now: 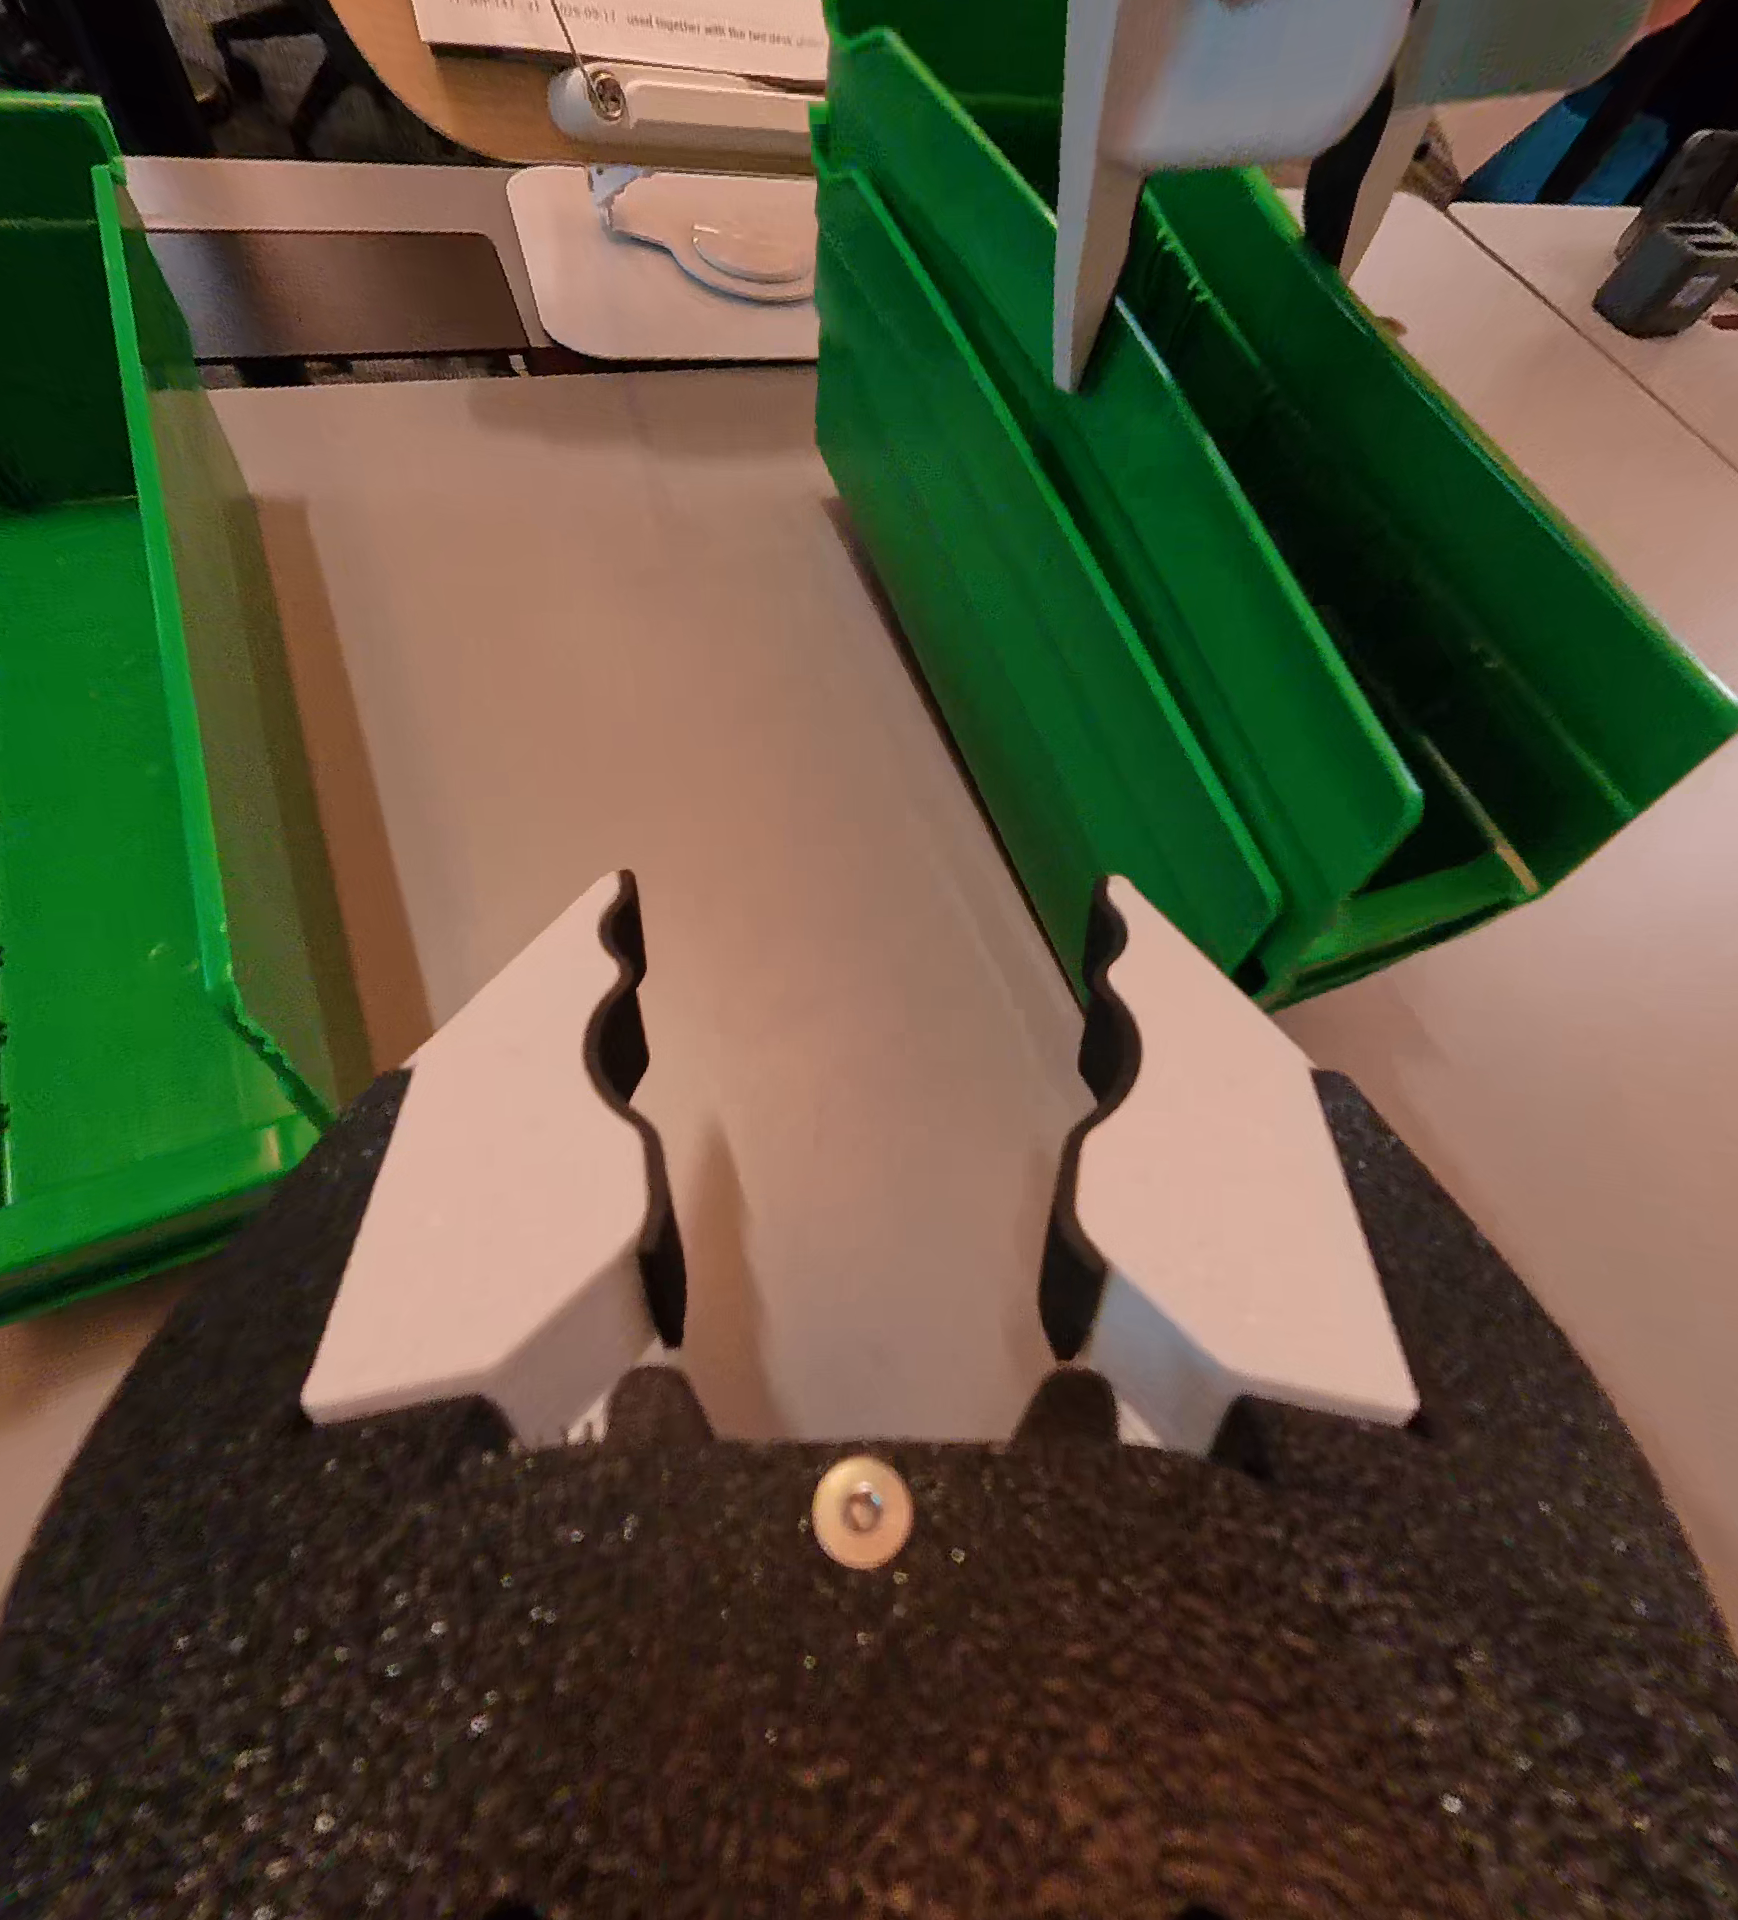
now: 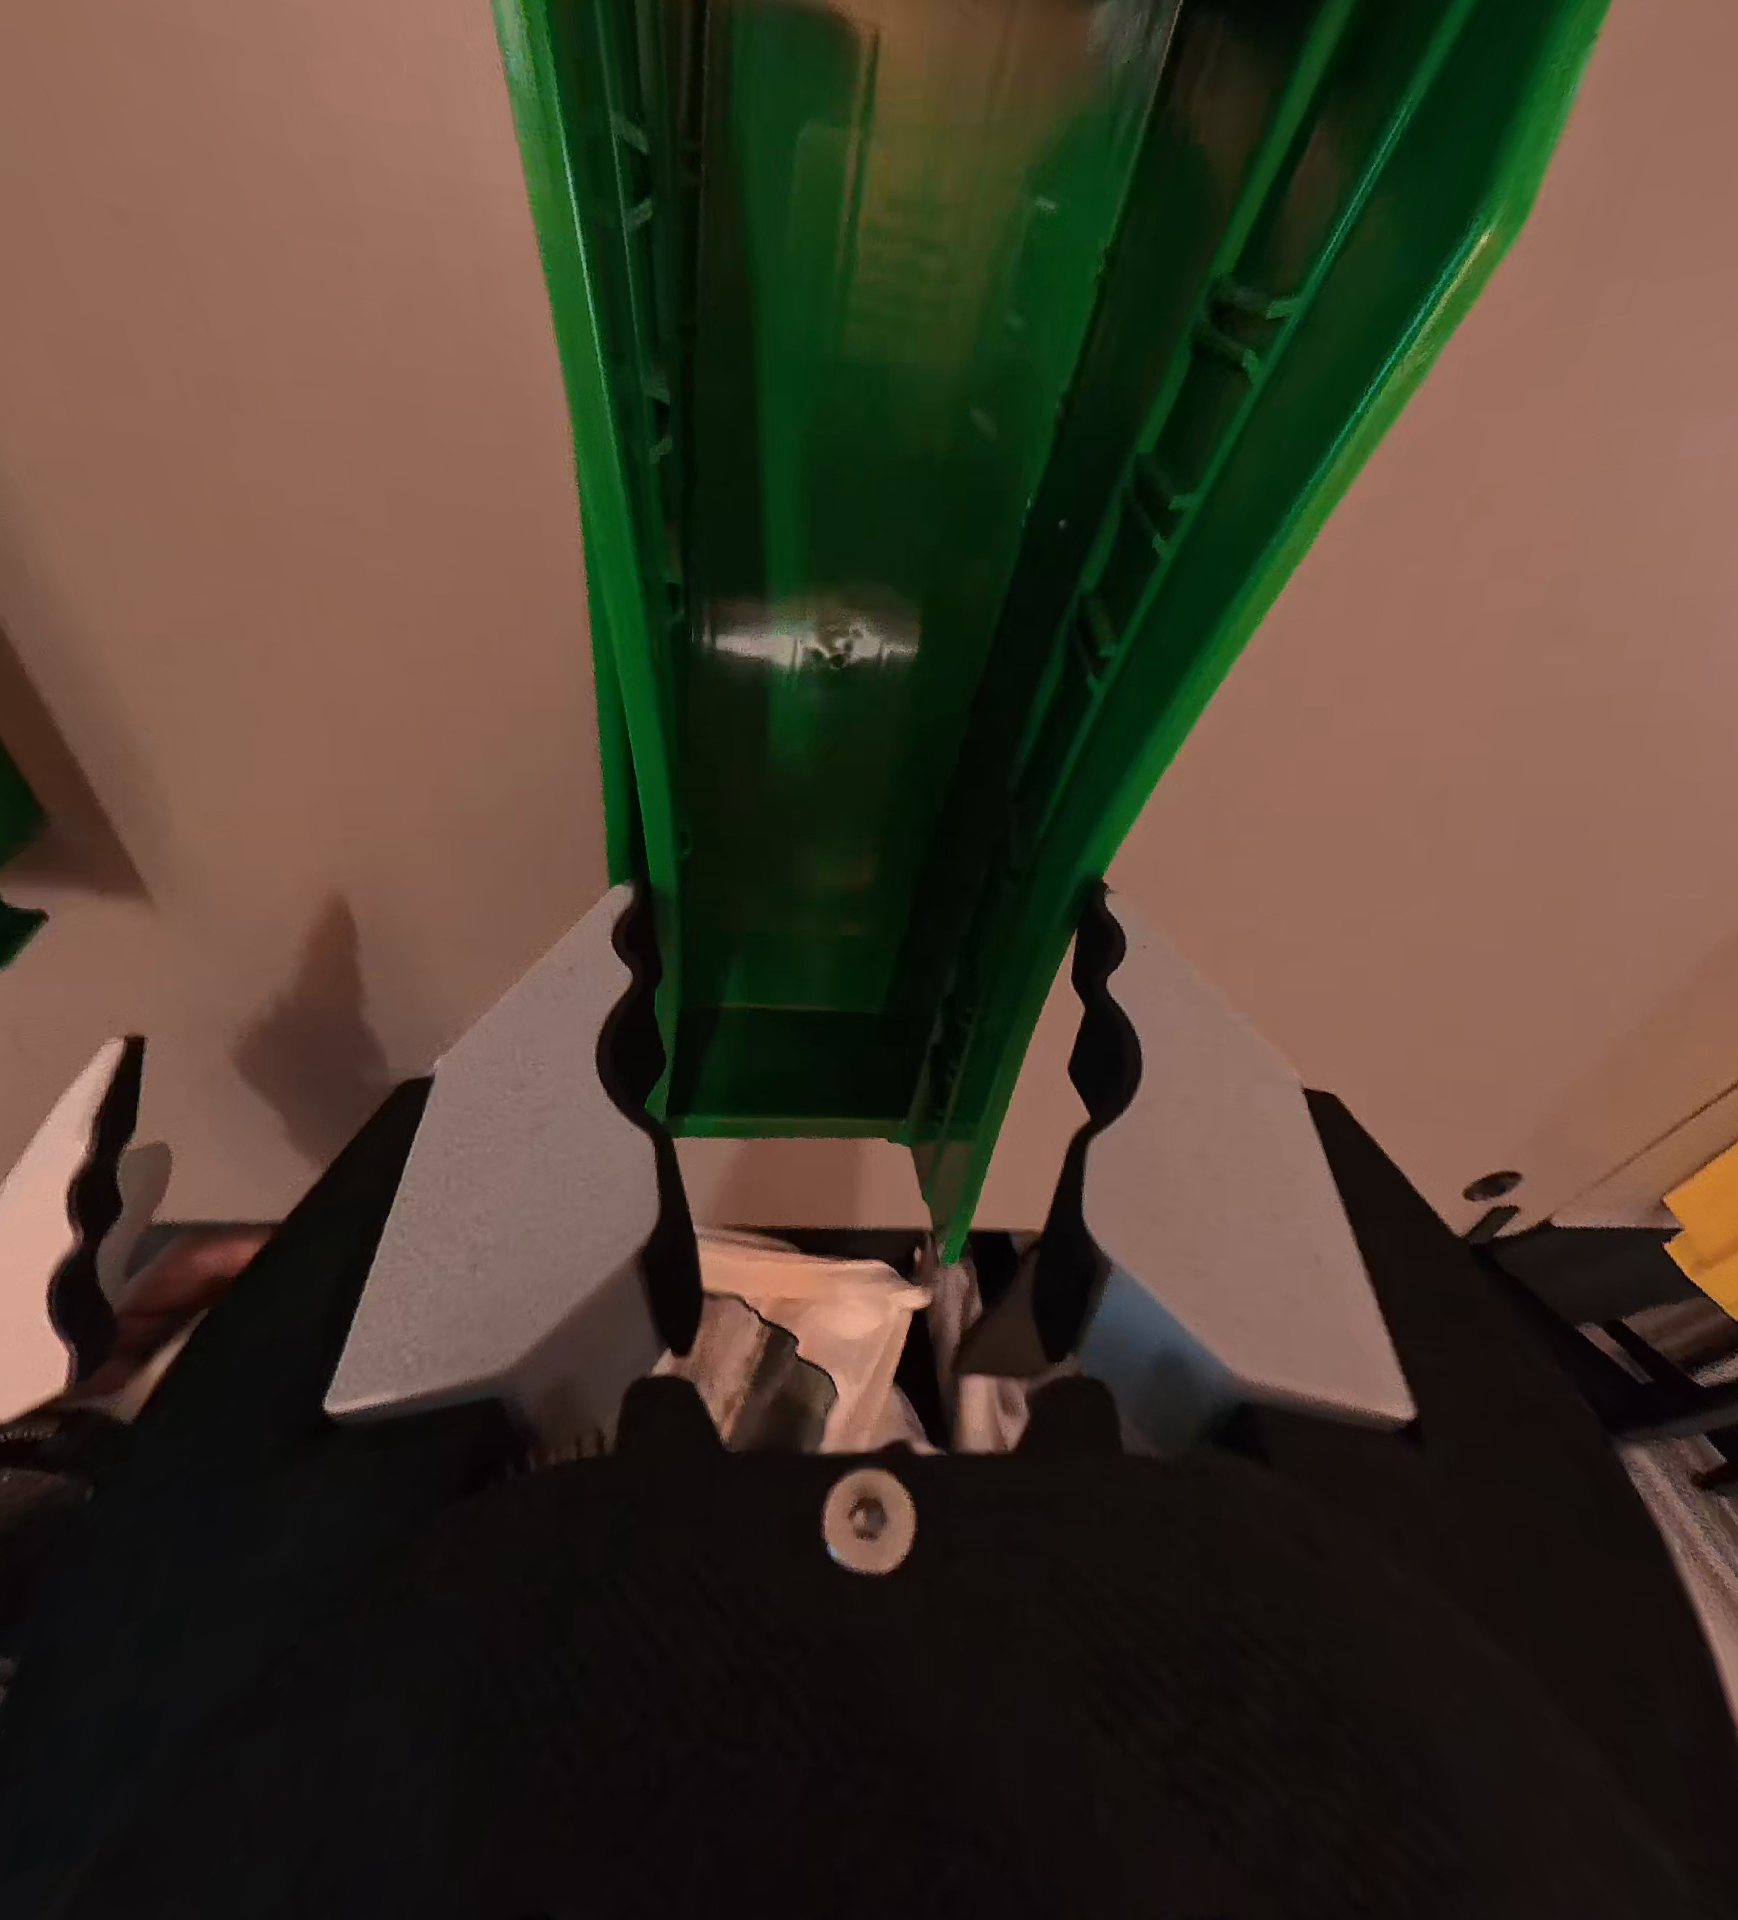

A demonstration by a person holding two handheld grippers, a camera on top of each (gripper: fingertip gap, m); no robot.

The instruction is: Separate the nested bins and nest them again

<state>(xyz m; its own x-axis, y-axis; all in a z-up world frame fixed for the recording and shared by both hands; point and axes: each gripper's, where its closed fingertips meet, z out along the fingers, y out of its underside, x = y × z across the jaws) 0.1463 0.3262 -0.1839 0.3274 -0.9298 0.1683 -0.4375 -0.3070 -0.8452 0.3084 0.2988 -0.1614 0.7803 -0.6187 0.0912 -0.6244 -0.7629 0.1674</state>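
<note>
Straddling the near end of the nested green bins (image 2: 844,520), whose long axis runs straight ahead, the right hand-held gripper (image 2: 865,914) is unclenched, while the left hand-held gripper (image 1: 865,904) hovers released left of them, the single bin (image 1: 86,831) farther left on the counter (image 1: 636,675).

Left wrist view: separate green bin (image 1: 86,727) cut off by my left edge, far wall out of frame. Right gripper (image 1: 1171,187) cropped at the top, only one finger visible. Right wrist view: nested bins (image 2: 844,468) blurred, run off the top; can't tell if my fingers (image 2: 636,997) actually clamp them.
</note>
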